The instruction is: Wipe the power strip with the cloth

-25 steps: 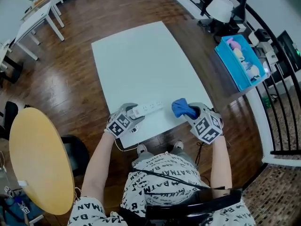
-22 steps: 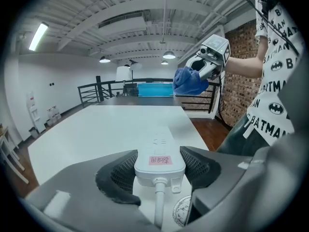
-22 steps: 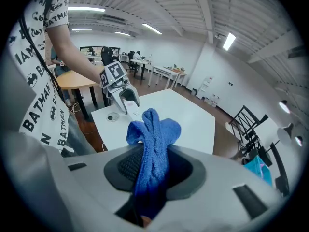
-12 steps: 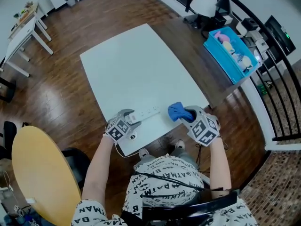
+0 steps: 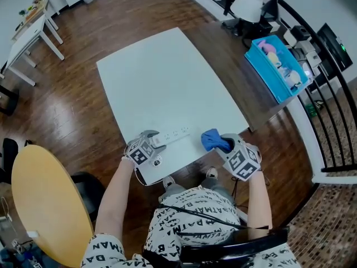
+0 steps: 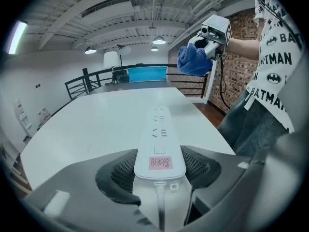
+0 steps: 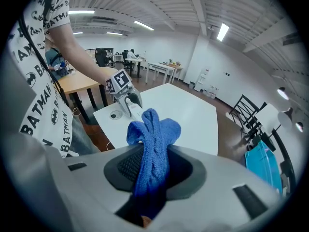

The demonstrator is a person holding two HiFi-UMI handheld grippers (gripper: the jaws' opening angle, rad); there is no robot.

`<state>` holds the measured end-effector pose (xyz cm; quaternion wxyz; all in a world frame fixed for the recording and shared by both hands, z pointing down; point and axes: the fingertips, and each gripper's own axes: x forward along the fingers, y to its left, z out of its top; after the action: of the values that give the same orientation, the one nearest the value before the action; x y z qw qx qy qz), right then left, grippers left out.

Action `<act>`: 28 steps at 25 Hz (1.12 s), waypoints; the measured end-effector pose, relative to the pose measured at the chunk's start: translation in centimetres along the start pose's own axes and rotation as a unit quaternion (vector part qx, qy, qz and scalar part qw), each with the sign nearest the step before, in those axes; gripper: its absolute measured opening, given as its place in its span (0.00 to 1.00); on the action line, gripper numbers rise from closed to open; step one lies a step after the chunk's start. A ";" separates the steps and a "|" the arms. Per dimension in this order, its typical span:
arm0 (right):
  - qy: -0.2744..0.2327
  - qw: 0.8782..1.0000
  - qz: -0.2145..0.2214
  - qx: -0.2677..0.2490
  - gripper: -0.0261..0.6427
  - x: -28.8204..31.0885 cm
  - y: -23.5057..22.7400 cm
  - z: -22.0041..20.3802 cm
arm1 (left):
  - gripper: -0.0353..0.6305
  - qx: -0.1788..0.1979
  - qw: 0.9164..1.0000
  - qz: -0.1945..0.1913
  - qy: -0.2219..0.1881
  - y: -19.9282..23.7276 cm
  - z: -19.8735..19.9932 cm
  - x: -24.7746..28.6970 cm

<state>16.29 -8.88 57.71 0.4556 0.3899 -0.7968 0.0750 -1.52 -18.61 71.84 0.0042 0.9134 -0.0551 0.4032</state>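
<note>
A white power strip (image 5: 175, 134) lies along the near edge of the white table (image 5: 162, 77). My left gripper (image 5: 156, 140) is shut on its cord end, the pads pressing both sides of the power strip (image 6: 159, 139) just above the tabletop. My right gripper (image 5: 223, 144) is shut on a blue cloth (image 5: 211, 140), held in the air to the right of the strip's far end. The cloth (image 7: 152, 144) bunches up out of the jaws in the right gripper view. From the left gripper view the cloth (image 6: 194, 60) hangs above the table's right edge.
A blue bin (image 5: 279, 71) of small items sits on a dark table at the right, beside a black railing (image 5: 329, 127). A round yellow table (image 5: 47, 200) stands at the lower left. The strip's cord drops over the table edge near a round grommet (image 5: 158, 161).
Both grippers have sunk a little toward the table's near edge, the left with the strip and the right with the cloth. Both grips are unchanged.
</note>
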 end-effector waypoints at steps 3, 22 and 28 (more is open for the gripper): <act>0.001 1.000 0.003 0.003 0.22 0.0 0.2 -0.3 | 0.47 0.003 1.000 0.000 0.011 0.0 -0.5 0.4; -0.002 1.000 0.010 0.012 0.22 0.0 0.7 -0.6 | 0.62 -0.014 0.999 0.008 0.038 1.0 -1.8 1.0; -0.014 1.000 0.015 0.007 0.22 0.2 -0.3 -0.4 | 0.68 -0.077 0.996 0.027 -0.026 1.7 1.0 -1.0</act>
<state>16.65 -8.99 58.01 0.4407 0.3821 -0.8081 0.0822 -1.59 -20.28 70.37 0.0621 0.9188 -0.1103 0.3738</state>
